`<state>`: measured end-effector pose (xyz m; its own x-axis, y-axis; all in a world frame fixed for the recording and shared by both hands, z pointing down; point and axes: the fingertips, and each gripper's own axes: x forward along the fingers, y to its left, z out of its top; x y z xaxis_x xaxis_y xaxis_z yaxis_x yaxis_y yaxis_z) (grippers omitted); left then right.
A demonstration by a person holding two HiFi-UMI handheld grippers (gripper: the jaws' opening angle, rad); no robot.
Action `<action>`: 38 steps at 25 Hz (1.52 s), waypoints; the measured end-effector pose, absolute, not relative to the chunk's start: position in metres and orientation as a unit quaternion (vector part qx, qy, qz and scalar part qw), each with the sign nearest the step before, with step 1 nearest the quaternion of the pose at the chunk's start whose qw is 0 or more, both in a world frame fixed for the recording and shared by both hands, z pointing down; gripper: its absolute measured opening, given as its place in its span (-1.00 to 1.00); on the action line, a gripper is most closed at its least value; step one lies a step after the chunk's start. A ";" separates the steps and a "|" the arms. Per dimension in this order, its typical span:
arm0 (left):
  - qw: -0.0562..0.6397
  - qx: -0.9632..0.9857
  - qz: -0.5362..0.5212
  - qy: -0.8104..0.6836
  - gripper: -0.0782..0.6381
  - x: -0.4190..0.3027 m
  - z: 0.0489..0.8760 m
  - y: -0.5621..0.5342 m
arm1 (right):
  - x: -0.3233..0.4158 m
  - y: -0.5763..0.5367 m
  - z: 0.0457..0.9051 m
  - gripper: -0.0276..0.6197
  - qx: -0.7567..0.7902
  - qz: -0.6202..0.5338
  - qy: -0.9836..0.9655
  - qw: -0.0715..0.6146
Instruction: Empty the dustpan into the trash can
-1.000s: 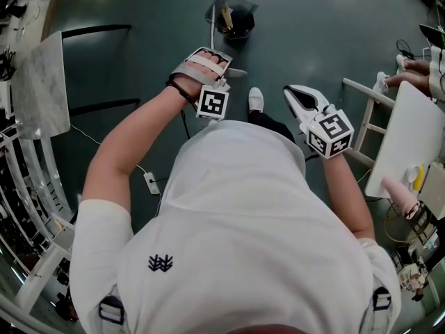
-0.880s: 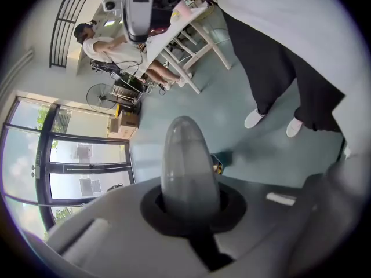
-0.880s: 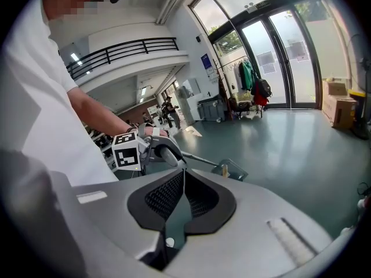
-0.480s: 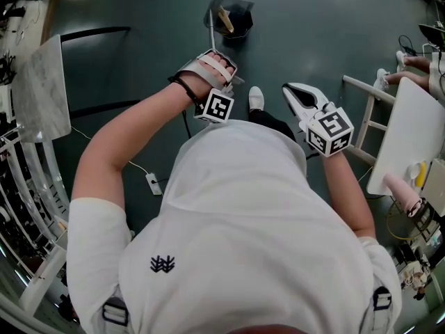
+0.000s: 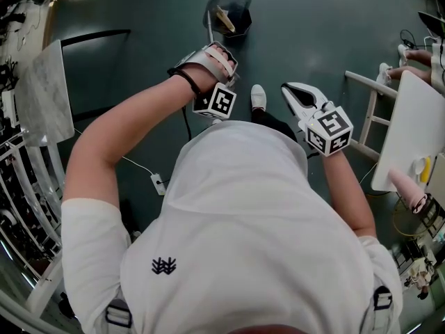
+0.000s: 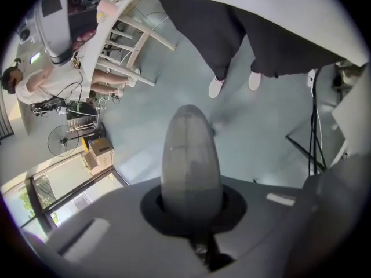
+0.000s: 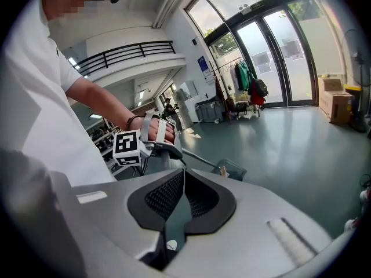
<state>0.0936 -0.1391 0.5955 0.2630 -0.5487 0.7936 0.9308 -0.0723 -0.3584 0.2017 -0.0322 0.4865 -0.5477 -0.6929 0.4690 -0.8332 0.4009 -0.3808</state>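
The left claw is clenched on the dustpan's handle. In the head view its jaws are hidden under the strapped hand. In its own view a blurred grey egg-shaped form with a faint seam rises from a dark round socket and fills the gap between the jaws. I cannot tell how much of that form is grip and how much is jaw. From the claw the thin pale handle runs forward and down to the dustpan, a dark boxy scoop with see-through walls, well ahead of the claw on the glossy dark-green floor. A tan scrap lies in it; its other contents are too small to make out. The left forearm reaches forward with the wrist bent, and the marker cube sits on the body side of the claw. The right claw is clamped together on nothing. Its black mesh pads meet along a thin slit, and its white beak-shaped shell hangs level with the left claw, to that claw's right. A white shoe shows between the two claws. Right of the right claw a white counter is cut off by the frame edge.
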 end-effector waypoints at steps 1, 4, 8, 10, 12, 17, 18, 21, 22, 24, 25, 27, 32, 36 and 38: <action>0.653 -0.446 -0.576 -0.208 -0.64 0.091 0.595 -0.141 | 0.203 -0.032 0.487 -0.89 0.461 0.297 -0.828 0.118; 0.657 -0.404 -0.600 -0.213 -0.64 0.083 0.595 -0.152 | 0.205 -0.031 0.487 -0.89 0.462 0.296 -0.828 0.116; 0.650 -0.357 -0.632 -0.223 -0.64 0.075 0.591 -0.170 | 0.207 -0.032 0.487 -0.89 0.463 0.295 -0.828 0.113; 0.653 -0.339 -0.638 -0.226 -0.64 0.077 0.586 -0.177 | 0.210 -0.031 0.487 -0.89 0.465 0.294 -0.828 0.111; 0.658 -0.332 -0.638 -0.223 -0.64 0.085 0.583 -0.181 | 0.214 -0.030 0.488 -0.89 0.467 0.294 -0.827 0.109; 0.667 -0.307 -0.642 -0.221 -0.64 0.094 0.580 -0.192 | 0.217 -0.032 0.488 -0.89 0.469 0.294 -0.827 0.104; 0.667 -0.304 -0.643 -0.223 -0.64 0.095 0.580 -0.192 | 0.217 -0.032 0.488 -0.89 0.468 0.293 -0.827 0.104; 0.664 -0.303 -0.647 -0.220 -0.64 0.100 0.579 -0.190 | 0.216 -0.032 0.488 -0.89 0.470 0.291 -0.827 0.103; 0.660 -0.304 -0.651 -0.219 -0.64 0.100 0.575 -0.188 | 0.216 -0.032 0.488 -0.89 0.470 0.290 -0.827 0.103; 0.647 -0.300 -0.664 -0.223 -0.64 0.100 0.566 -0.188 | 0.216 -0.032 0.487 -0.89 0.472 0.290 -0.827 0.100; 0.645 -0.298 -0.667 -0.224 -0.64 0.101 0.563 -0.188 | 0.217 -0.032 0.487 -0.89 0.473 0.290 -0.826 0.099; 0.644 -0.293 -0.670 -0.223 -0.64 0.104 0.561 -0.190 | 0.219 -0.031 0.488 -0.89 0.474 0.292 -0.825 0.096; 0.647 -0.275 -0.677 -0.219 -0.64 0.108 0.556 -0.193 | 0.225 -0.023 0.491 -0.89 0.479 0.295 -0.822 0.092; 0.648 -0.268 -0.682 -0.209 -0.64 0.109 0.552 -0.206 | 0.228 -0.022 0.490 -0.89 0.482 0.294 -0.821 0.090; 0.653 -0.264 -0.681 -0.202 -0.64 0.108 0.552 -0.211 | 0.229 -0.021 0.489 -0.89 0.480 0.293 -0.822 0.090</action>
